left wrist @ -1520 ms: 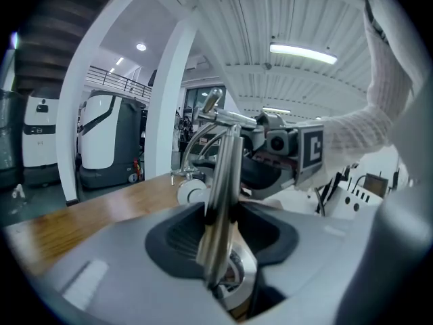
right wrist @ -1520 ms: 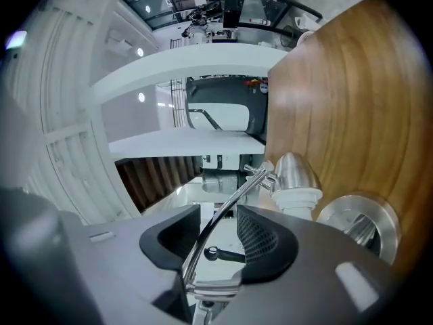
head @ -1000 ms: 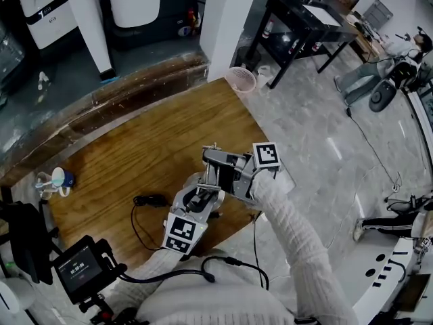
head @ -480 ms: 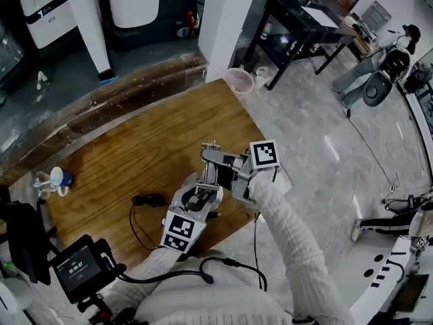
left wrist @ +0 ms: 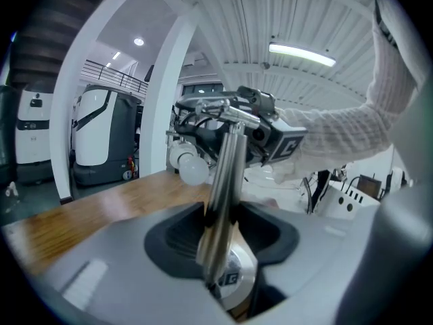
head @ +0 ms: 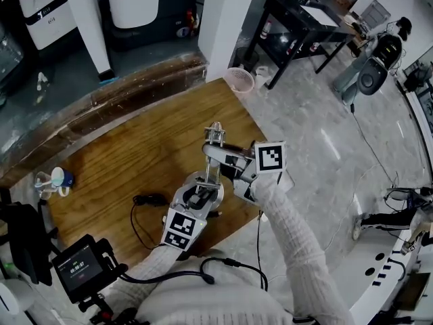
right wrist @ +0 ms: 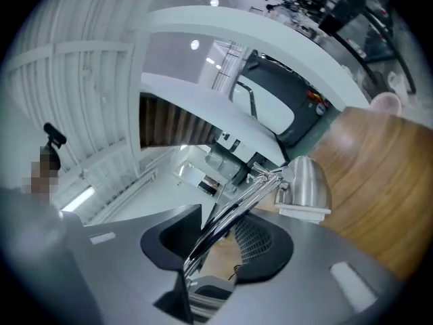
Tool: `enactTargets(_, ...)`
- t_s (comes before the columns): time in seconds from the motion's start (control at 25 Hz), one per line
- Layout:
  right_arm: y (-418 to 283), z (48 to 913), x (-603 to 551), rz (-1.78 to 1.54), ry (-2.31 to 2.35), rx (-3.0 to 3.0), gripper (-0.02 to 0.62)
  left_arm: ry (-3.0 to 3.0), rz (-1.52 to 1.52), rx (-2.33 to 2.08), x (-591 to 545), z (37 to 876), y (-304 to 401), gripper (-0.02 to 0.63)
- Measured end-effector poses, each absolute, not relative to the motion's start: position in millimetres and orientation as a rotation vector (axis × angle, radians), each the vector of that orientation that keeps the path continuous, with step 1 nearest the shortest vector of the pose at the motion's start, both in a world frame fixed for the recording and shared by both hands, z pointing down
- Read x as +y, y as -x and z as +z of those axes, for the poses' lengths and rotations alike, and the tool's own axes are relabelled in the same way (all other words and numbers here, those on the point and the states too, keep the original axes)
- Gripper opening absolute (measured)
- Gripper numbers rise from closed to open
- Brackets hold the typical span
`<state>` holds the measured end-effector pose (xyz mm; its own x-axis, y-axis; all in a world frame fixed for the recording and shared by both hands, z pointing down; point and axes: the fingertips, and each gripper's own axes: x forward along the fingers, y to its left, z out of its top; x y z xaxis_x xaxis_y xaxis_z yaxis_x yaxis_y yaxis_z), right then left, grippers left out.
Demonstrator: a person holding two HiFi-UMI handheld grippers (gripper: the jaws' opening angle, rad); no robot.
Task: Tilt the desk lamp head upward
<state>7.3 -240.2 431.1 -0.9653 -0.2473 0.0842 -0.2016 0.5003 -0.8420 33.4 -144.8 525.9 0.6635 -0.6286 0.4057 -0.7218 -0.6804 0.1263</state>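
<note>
A silver desk lamp (head: 214, 156) stands near the front edge of the wooden table (head: 135, 147). My left gripper (head: 197, 202) is shut on the lamp's lower pole (left wrist: 223, 188), just above the round base (left wrist: 234, 277). My right gripper (head: 229, 162) is shut on the lamp's thin upper arm rods (right wrist: 233, 212), which run between its pads. The metal lamp head (right wrist: 306, 181) sits beyond the right jaws, and its white bulb (left wrist: 192, 170) shows in the left gripper view. In the head view the arm's joint (head: 215, 133) stands high above the base.
A black cable (head: 147, 200) lies on the table left of the lamp. A blue and white cup (head: 61, 177) is at the table's left end. A pink wastebasket (head: 240, 80) stands on the floor past the far corner. A small monitor (head: 80, 268) sits at the lower left.
The right gripper has moved up and a little right with the lamp's upper arm, and the lamp's top has risen and tilted. The left gripper has stayed on the pole.
</note>
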Motion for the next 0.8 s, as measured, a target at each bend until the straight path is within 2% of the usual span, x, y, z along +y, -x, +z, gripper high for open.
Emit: enactTargets(0.8, 5.4, 355.8, -194.9, -0.245, 0.508, 3.171, 0.127, -2.602, 0.498, -1.072, -151.6, 530.4, -31.9, 0.158)
